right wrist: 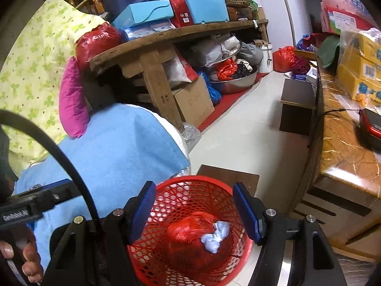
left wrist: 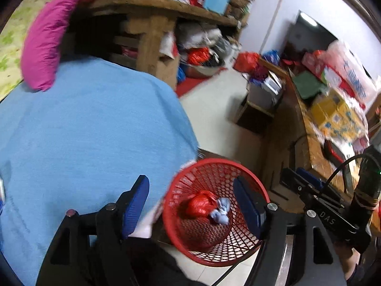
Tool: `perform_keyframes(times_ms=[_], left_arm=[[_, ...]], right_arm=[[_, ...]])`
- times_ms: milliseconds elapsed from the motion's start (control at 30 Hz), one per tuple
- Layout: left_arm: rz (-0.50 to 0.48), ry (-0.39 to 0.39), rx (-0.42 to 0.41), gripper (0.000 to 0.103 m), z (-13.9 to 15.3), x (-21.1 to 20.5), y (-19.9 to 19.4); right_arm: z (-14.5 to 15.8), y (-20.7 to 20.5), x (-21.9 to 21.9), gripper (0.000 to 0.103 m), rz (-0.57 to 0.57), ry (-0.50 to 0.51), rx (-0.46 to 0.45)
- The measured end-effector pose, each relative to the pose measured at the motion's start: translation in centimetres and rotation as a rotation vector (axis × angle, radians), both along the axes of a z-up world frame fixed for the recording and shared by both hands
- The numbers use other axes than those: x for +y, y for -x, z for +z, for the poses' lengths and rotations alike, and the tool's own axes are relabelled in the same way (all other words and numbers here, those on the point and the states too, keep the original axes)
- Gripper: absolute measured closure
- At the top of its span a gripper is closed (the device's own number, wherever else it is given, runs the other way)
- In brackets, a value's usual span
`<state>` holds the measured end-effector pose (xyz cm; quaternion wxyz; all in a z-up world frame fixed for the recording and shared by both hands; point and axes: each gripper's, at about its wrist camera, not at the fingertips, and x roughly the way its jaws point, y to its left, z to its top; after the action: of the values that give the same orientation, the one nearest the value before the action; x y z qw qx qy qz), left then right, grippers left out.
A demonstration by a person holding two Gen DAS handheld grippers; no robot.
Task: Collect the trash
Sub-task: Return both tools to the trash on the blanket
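Left to right, the left wrist view is showing a blue napped cloth (left wrist: 90, 131) covering a bed or seat, with a magenta satin pillow (left wrist: 45, 47) lying at its far end. The left gripper (left wrist: 193, 205) is hanging above the edge of that cloth and the basket, its ribbed blue fingers (left wrist: 135, 205) standing wide apart and holding nothing.

The red plastic basket (left wrist: 240, 169), round and of open lattice, is standing on the pale tiled floor (left wrist: 214, 109) just beside the blue cloth. Inside it a crumpled red plastic bag (left wrist: 198, 205) and a wadded pale blue tissue (left wrist: 221, 211) are lying, touching each other.

The right gripper (right wrist: 194, 211) is hovering directly over the same basket, its fingers likewise spread wide and empty. In the left wrist view this tool is appearing at the right edge, near the brown veneered desk (right wrist: 343, 143), which is carrying yellow cartons wrapped in clear film (right wrist: 359, 71).

Judgement: the trash visible is already lying in the basket, so a deposit step appears to be concluding. The next move is calling for a search of the surroundings for further loose litter; no uncollected piece is identifiable with certainty in either view. Motion blur is degrading the left view.
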<state>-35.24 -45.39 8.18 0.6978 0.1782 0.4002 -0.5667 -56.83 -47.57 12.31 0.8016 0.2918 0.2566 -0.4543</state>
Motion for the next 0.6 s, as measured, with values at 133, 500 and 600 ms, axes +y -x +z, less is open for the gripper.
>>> perform_keyframes(times_ms=[133, 500, 600], left_arm=[[0.113, 0.037, -0.022, 0.029, 1.2, 3.9, -3.1], [0.504, 0.088, -0.099, 0.028, 1.9, 17.2, -12.2], [0.635, 0.092, -0.137, 0.026, 2.0, 21.1, -14.6]], right_arm=[[0.9, -2.7, 0.7, 0.032, 0.059, 0.018, -0.015], [4.3, -14.0, 5.1, 0.03, 0.32, 0.09, -0.059], [4.6, -16.9, 7.1, 0.029, 0.4, 0.1, -0.066]])
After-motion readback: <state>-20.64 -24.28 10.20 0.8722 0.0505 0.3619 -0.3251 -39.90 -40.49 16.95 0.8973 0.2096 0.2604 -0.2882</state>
